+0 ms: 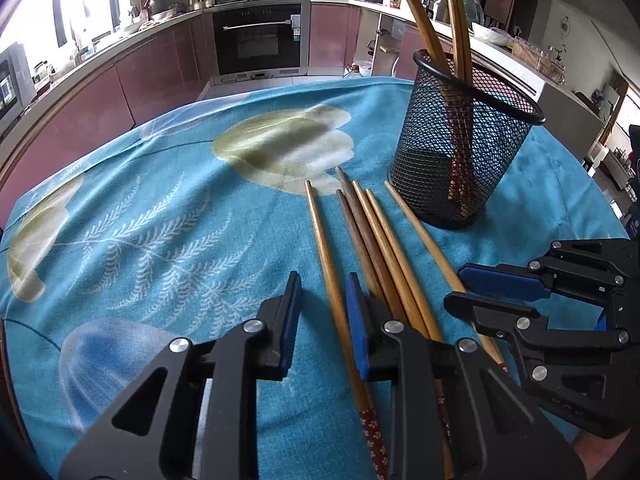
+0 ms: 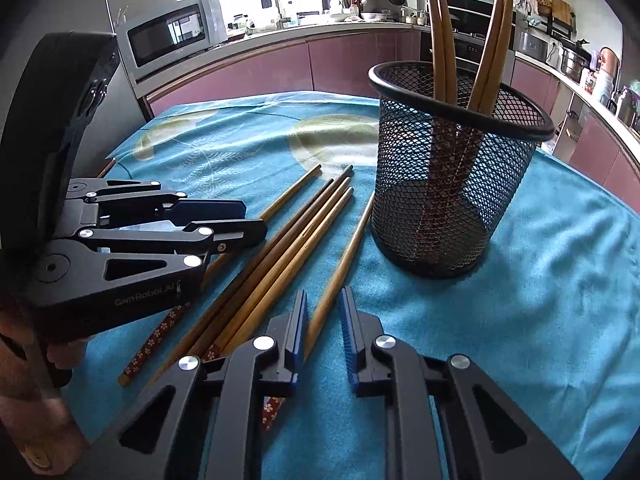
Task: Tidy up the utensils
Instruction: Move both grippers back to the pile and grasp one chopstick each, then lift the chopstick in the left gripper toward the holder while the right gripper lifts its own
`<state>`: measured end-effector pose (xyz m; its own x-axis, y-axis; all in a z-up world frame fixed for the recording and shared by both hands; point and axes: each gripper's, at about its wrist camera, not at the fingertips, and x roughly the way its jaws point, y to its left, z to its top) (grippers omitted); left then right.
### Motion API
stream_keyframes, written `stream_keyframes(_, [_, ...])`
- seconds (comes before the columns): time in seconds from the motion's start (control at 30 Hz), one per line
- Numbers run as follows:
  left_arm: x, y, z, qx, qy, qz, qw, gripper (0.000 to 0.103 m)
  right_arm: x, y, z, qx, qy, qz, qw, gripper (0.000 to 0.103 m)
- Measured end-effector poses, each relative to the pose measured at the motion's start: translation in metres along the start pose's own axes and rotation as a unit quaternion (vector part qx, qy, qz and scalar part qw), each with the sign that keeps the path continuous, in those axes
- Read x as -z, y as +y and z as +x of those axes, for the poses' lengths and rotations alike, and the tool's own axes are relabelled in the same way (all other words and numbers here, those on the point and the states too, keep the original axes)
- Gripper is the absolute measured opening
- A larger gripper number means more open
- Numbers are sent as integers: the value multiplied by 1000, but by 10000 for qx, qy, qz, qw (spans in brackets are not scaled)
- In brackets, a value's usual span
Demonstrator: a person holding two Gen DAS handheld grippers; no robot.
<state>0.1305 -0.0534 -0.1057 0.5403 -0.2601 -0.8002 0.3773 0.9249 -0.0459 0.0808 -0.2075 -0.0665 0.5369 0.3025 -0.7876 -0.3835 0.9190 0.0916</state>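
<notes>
Several wooden chopsticks with red floral ends lie side by side on the blue cloth (image 1: 160,220). My left gripper (image 1: 324,280) is open and straddles the leftmost chopstick (image 1: 324,248), which runs nearer its right pad. The middle chopsticks (image 1: 372,240) pass under its right finger. My right gripper (image 2: 324,294) stands with narrow jaws around the rightmost chopstick (image 2: 348,248); thin strips of cloth show beside the stick, so it is open. Each gripper also shows side-on in the other view: right gripper (image 1: 454,285), left gripper (image 2: 256,218). A black mesh holder (image 2: 452,184) (image 1: 460,152) holds upright chopsticks (image 2: 440,32).
The holder stands just past the chopstick tips, on the right. A hand (image 2: 24,420) grips the left tool at the lower left. Beyond the table's far edge run purple cabinets (image 1: 160,76), an oven (image 1: 260,40) and a microwave (image 2: 168,36).
</notes>
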Motion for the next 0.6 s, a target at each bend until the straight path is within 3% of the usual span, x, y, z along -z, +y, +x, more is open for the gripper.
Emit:
stream_keyframes(0.17, [0, 0, 0, 3, -36, -207, 9998, 10, -1, -7, 1, -112, -6, 176, 9998, 7])
stream_keyframes(0.6, [7, 5, -19, 208, -204, -499, 9983, 7, 1, -19, -20, -469, -214, 302, 9982, 6])
